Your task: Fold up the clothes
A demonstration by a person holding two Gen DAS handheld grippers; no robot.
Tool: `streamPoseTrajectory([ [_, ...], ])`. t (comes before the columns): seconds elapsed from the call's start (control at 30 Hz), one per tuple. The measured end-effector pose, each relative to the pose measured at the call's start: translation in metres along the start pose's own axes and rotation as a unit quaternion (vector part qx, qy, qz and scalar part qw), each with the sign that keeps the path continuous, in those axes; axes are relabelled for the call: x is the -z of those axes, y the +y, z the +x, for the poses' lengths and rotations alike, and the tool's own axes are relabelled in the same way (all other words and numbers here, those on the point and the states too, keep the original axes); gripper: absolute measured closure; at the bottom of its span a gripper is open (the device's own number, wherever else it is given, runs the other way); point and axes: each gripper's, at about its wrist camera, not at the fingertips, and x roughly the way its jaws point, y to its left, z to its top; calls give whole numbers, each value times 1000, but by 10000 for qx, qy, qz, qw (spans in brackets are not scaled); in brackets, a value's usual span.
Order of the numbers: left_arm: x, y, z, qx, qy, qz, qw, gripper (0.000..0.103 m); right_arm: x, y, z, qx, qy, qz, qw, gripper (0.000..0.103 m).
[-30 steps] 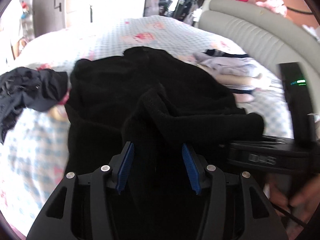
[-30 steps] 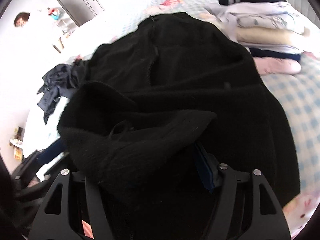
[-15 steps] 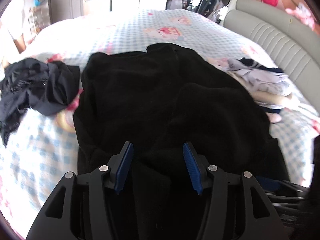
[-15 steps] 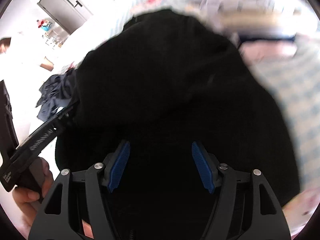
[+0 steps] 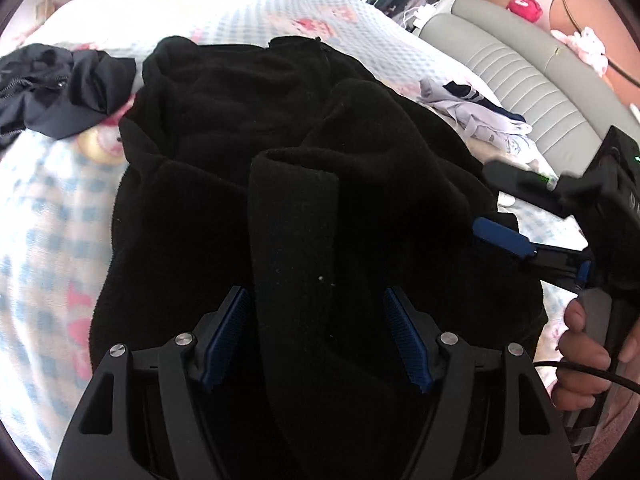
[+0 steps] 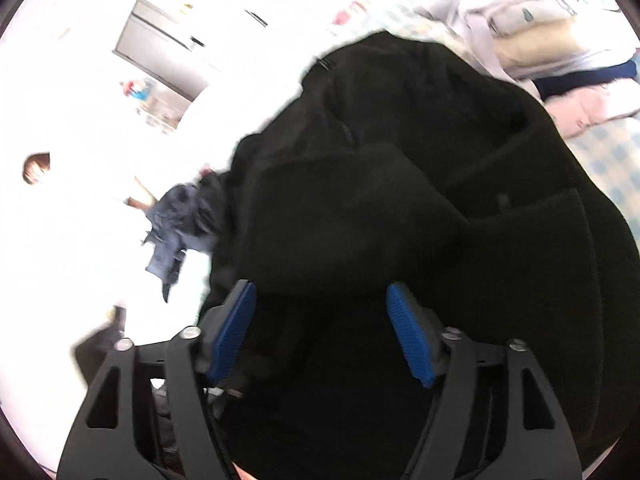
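A black fleece jacket lies spread on the bed, its collar at the far end. A folded strip of it, a sleeve, runs toward me across the body. My left gripper stands open, the sleeve lying loose between its wide-apart blue pads. At the jacket's right edge a blue pad of the right gripper shows, held by a hand. In the right wrist view the right gripper is open over the black jacket, with fleece below its jaws.
A crumpled dark navy garment lies left of the jacket. A stack of folded clothes sits to the right, by the grey padded headboard. The checked bedsheet is bare at left. A person stands far left.
The lifted sleeve has come down flat across the jacket. The left jaws have spread wider. The right gripper came out from under the draped fleece and shifted to the jacket's right edge.
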Motion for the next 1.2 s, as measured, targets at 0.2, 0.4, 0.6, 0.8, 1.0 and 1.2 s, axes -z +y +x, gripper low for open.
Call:
streamPoseTrajectory([
  [0.2,3,4,5,186,19,-12,9998,31,-7,-28,26,68,36,764,9970,18],
  [0.4,-3,3,-2,248,-52,38,9997,31,-24,-21,19,-248,-225,729,9968,16],
  [0.6,-8,8,-22,533,-259,-178,9981,31,-25,-1,2,728,-728,192,9945,94],
  [0.8,-4,5,-34,529,-343,-120,9979,31,-11,28,-61,1522,-1402,-663,9761,96],
  [1.0,4,5,-37,455,-300,-115,9984,31,7,-6,-84,1726,-1448,-203,9741,96],
  [1.2,-1,11,-44,1676,-263,-502,9842,31,18,-16,-131,2015,-1626,-286,9655,96],
])
